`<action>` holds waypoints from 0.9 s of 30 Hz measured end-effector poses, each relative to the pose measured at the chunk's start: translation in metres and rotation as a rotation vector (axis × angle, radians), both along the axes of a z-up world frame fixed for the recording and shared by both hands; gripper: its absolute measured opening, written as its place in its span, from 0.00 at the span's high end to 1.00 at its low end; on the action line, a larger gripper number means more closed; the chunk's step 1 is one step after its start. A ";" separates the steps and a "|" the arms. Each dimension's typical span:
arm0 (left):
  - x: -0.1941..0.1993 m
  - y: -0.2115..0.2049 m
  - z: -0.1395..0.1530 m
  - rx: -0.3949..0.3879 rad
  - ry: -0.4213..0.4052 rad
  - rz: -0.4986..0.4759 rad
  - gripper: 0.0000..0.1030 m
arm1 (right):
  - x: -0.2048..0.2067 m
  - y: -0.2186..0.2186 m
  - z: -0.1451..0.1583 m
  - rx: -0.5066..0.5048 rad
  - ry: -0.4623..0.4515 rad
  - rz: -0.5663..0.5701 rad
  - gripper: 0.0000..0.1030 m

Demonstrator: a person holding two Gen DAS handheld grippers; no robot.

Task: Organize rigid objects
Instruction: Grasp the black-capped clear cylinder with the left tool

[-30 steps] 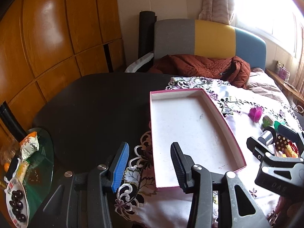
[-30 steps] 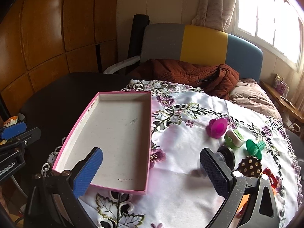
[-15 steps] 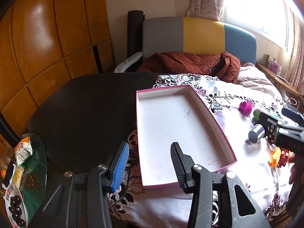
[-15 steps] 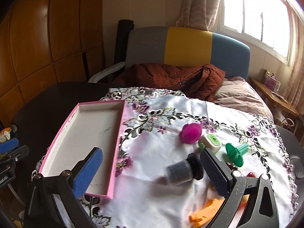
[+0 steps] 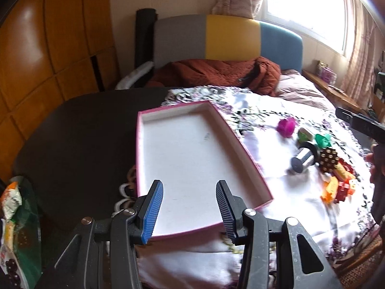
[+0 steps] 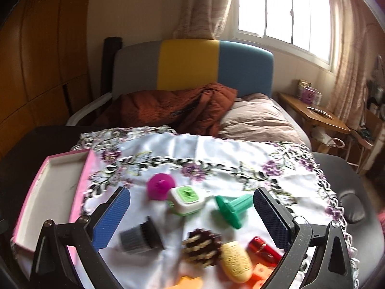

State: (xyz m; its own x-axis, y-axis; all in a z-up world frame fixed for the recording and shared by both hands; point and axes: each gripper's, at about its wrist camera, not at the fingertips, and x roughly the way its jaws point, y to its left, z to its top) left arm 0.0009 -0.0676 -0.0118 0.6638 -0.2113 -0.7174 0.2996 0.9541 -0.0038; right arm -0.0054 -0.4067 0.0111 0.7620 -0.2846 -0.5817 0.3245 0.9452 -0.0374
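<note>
A pink-rimmed white tray (image 5: 231, 134) lies empty on the flowered cloth; its pink wall (image 6: 81, 187) shows at the left of the right wrist view. My left gripper (image 5: 189, 192) hovers open over the tray's near end, with nothing between its fingers. My right gripper (image 6: 191, 195) stands wide open above a cluster of small objects: a magenta piece (image 6: 160, 186), a green-and-white timer (image 6: 186, 200), a green funnel-shaped piece (image 6: 232, 207), a black-and-silver cylinder (image 6: 140, 237), a brown studded piece (image 6: 202, 246), a yellow piece (image 6: 235, 261) and a red one (image 6: 263, 250). It touches none of them.
The embroidered cloth (image 6: 216, 149) covers a dark round table (image 5: 79, 130). Behind stand a grey, yellow and blue headboard (image 6: 190, 65) and a rust-coloured jacket (image 6: 173, 108). Snack packets (image 5: 13, 197) lie on a glass stand at the left. A person's hand (image 5: 376, 159) is at the right edge.
My right gripper has swung right, from over the tray to over the cluster of small objects. The left gripper shifted a little, so the tray sits more central; its jaws kept their gap.
</note>
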 end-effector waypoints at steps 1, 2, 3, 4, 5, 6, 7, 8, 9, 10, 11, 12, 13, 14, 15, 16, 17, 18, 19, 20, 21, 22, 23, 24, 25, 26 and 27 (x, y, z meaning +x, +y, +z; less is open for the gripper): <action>0.001 -0.003 -0.001 -0.004 0.006 -0.002 0.55 | 0.000 -0.010 -0.003 0.006 -0.001 -0.017 0.00; 0.002 -0.006 -0.002 -0.003 0.011 -0.005 0.55 | 0.000 -0.018 -0.005 0.012 -0.002 -0.034 0.00; 0.003 -0.011 -0.004 0.001 0.016 -0.014 0.55 | 0.000 -0.029 -0.009 0.021 -0.002 -0.060 0.00; 0.005 -0.017 -0.006 0.007 0.029 -0.032 0.55 | -0.001 -0.039 -0.012 0.036 -0.003 -0.082 0.00; 0.006 -0.022 -0.007 0.009 0.035 -0.045 0.55 | -0.004 -0.049 -0.017 0.061 -0.008 -0.105 0.00; 0.008 -0.028 -0.008 0.008 0.043 -0.063 0.55 | -0.007 -0.059 -0.022 0.093 -0.013 -0.128 0.00; 0.009 -0.033 -0.009 0.003 0.051 -0.076 0.55 | -0.009 -0.068 -0.028 0.125 -0.001 -0.158 0.00; 0.011 -0.037 -0.009 -0.009 0.063 -0.090 0.55 | -0.009 -0.076 -0.032 0.159 0.023 -0.186 0.00; 0.013 -0.042 -0.010 -0.027 0.080 -0.103 0.55 | -0.010 -0.082 -0.034 0.192 0.021 -0.200 0.00; 0.015 -0.046 -0.011 -0.039 0.091 -0.110 0.55 | -0.012 -0.089 -0.033 0.221 0.007 -0.211 0.00; 0.018 -0.052 -0.012 -0.051 0.105 -0.124 0.55 | -0.013 -0.091 -0.033 0.235 0.008 -0.221 0.00; 0.019 -0.058 -0.013 -0.056 0.114 -0.138 0.55 | -0.014 -0.093 -0.034 0.250 0.010 -0.231 0.00; 0.020 -0.065 -0.013 -0.061 0.123 -0.155 0.55 | -0.015 -0.096 -0.034 0.269 0.010 -0.236 0.00; 0.022 -0.074 -0.013 -0.069 0.133 -0.174 0.55 | -0.015 -0.097 -0.035 0.286 0.010 -0.238 0.00; 0.022 -0.080 -0.012 -0.069 0.136 -0.188 0.55 | -0.016 -0.097 -0.035 0.296 0.010 -0.241 0.00; 0.023 -0.090 -0.012 -0.063 0.136 -0.212 0.55 | -0.016 -0.098 -0.035 0.300 0.011 -0.244 0.00; 0.022 -0.101 -0.011 -0.056 0.132 -0.239 0.55 | -0.016 -0.098 -0.035 0.303 0.013 -0.246 0.00; 0.023 -0.108 -0.011 -0.056 0.133 -0.258 0.55 | -0.015 -0.100 -0.036 0.308 0.012 -0.246 0.00; 0.024 -0.118 -0.011 -0.054 0.137 -0.288 0.55 | -0.015 -0.100 -0.036 0.311 0.010 -0.244 0.00; 0.024 -0.129 -0.012 -0.049 0.141 -0.325 0.55 | -0.015 -0.100 -0.035 0.310 0.006 -0.243 0.00; 0.024 -0.141 -0.013 -0.044 0.139 -0.365 0.55 | -0.015 -0.100 -0.034 0.307 0.002 -0.243 0.00; 0.024 -0.150 -0.014 -0.036 0.144 -0.401 0.55 | -0.016 -0.100 -0.033 0.305 -0.004 -0.243 0.00; 0.025 -0.162 -0.018 -0.018 0.154 -0.440 0.55 | -0.017 -0.100 -0.032 0.307 -0.009 -0.242 0.00; 0.025 -0.171 -0.021 -0.001 0.153 -0.468 0.55 | -0.017 -0.101 -0.032 0.314 -0.013 -0.240 0.00; 0.025 -0.182 -0.024 0.016 0.147 -0.509 0.55 | -0.018 -0.102 -0.032 0.321 -0.015 -0.240 0.00; 0.026 -0.189 -0.026 0.034 0.150 -0.536 0.55 | -0.018 -0.103 -0.031 0.327 -0.015 -0.241 0.00; 0.027 -0.201 -0.032 0.063 0.151 -0.562 0.55 | -0.018 -0.104 -0.032 0.334 -0.014 -0.242 0.00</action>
